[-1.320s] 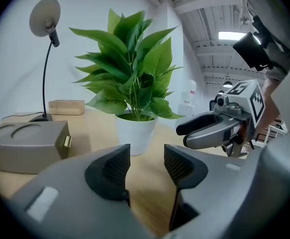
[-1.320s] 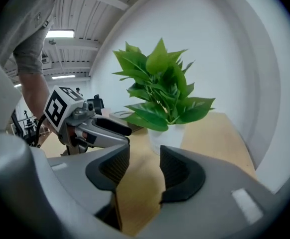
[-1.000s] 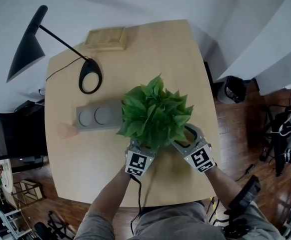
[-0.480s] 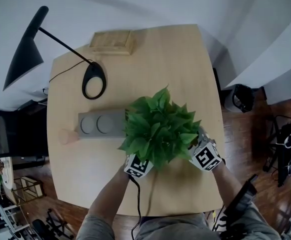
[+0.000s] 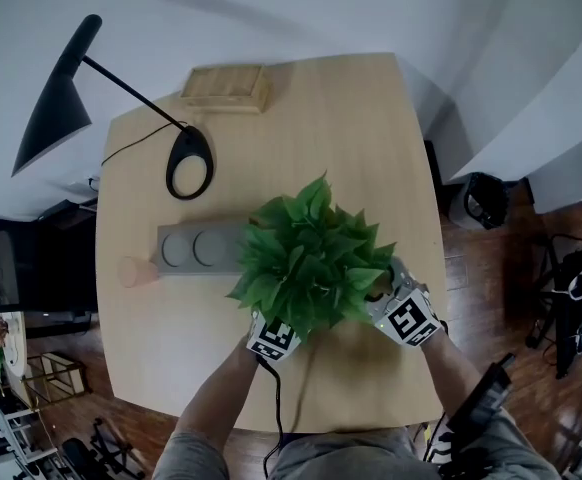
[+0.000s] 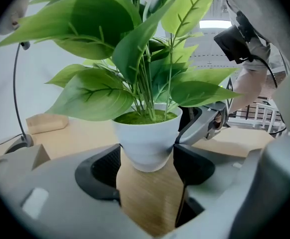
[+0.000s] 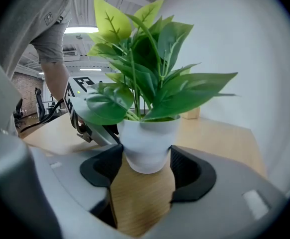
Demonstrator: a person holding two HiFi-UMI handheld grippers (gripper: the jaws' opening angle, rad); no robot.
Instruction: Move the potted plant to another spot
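The potted plant [image 5: 311, 253], green leaves in a small white pot [image 6: 146, 143], stands on the wooden table [image 5: 371, 128] near its front right. My left gripper [image 5: 286, 316] comes at the pot from the near left, its tips hidden under the leaves. My right gripper [image 5: 379, 290] comes from the right. In the left gripper view the two dark pads [image 6: 105, 166] flank the pot's lower half and touch it. The right gripper view shows the same, pads [image 7: 187, 168] against the pot [image 7: 146, 138]. Both sets of jaws are closing on the pot.
A grey block with two round recesses [image 5: 199, 248] lies just left of the plant, a pinkish cup [image 5: 136, 271] at its left end. The black desk lamp's base [image 5: 188, 160] and a wooden box [image 5: 226, 83] sit farther back. The table's right edge is close to my right gripper.
The plant and both grippers sit slightly nearer the table's front edge than a second ago. The right gripper has drawn in under the leaves.
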